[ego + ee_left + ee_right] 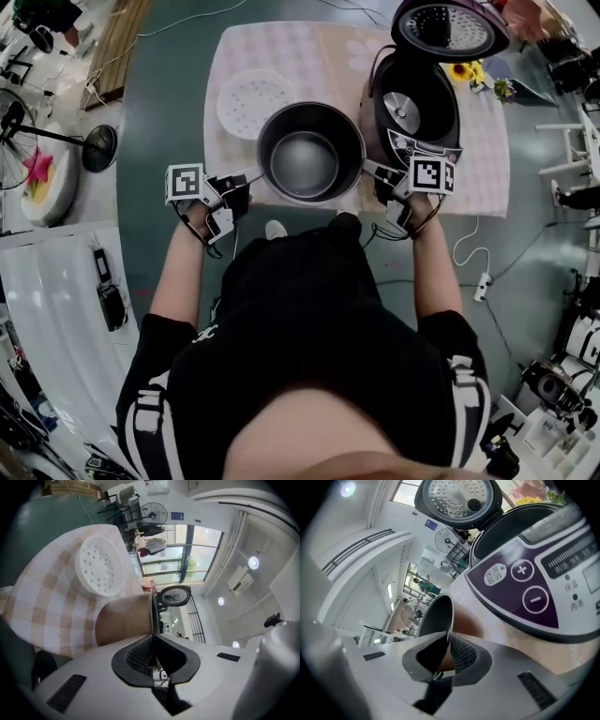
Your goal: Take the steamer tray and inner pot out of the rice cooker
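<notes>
Both claws are clamped on the inner pot's (309,155) rim — left gripper (246,180) at its left edge, right gripper (373,171) at its right. The pot is over the checked cloth (281,47), just left of the rice cooker (417,108). The steamer tray (253,101) lies beyond it, with bare cloth between them. Only the right gripper view shows the cooker's button panel (525,573) — close beside the pot.

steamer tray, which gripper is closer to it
Left. The left gripper clamps the inner pot near the steamer tray; the right gripper clamps its far rim, by the rice cooker.

Right gripper view: rice cooker (534,583) runs off the right edge; inner pot (436,616) lower wall hidden behind right tongs (448,638). Left gripper view: pot interior hidden, side-on.
</notes>
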`<state>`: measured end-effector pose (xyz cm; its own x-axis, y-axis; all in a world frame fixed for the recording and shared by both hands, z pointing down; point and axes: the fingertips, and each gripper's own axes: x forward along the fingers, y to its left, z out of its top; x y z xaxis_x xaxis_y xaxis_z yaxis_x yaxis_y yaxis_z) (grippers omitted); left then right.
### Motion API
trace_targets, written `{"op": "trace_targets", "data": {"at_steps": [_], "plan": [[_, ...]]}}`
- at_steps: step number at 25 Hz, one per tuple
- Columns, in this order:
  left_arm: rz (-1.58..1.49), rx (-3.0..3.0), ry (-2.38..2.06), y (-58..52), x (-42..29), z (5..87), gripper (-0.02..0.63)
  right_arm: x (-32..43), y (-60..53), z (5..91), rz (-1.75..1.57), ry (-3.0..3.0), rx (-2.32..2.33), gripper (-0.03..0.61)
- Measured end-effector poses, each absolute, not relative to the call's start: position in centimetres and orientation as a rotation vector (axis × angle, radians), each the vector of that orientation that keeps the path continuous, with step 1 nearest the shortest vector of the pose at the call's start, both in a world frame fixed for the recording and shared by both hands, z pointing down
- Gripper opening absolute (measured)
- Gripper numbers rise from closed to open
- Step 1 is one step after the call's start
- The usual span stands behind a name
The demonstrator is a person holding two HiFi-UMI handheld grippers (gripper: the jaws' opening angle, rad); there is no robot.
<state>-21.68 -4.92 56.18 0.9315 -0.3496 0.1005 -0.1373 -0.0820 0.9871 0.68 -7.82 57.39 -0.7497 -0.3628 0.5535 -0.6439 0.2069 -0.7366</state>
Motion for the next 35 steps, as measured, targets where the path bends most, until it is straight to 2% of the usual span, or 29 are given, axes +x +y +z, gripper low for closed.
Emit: {"op": "trace_targets", "data": {"at_steps": [4,13,27,35], "plan": [[-0.08,1.678,-0.474,-5.1,-21.4,58.4,0.015,0.1,-7.7,58.5,1.515,-2.196,1.015,0.023],[0.168,1.725,-0.657,-5.1,-20.7,61.8,0.015,0.8,-7.8,61.5,1.161,-2.056,1.178,0.036],[0.241,1.762,-0.806,-7.1,-20.5,62.2,0.025,1.3,-9.1,62.1,1.057,-2.037,1.376,0.056],[0.645,2.19,-1.199,-9.2,-21.1,60.0,0.071,2.1,-10.7,56.9,0.609,-2.165,1.618,0.055]]}}
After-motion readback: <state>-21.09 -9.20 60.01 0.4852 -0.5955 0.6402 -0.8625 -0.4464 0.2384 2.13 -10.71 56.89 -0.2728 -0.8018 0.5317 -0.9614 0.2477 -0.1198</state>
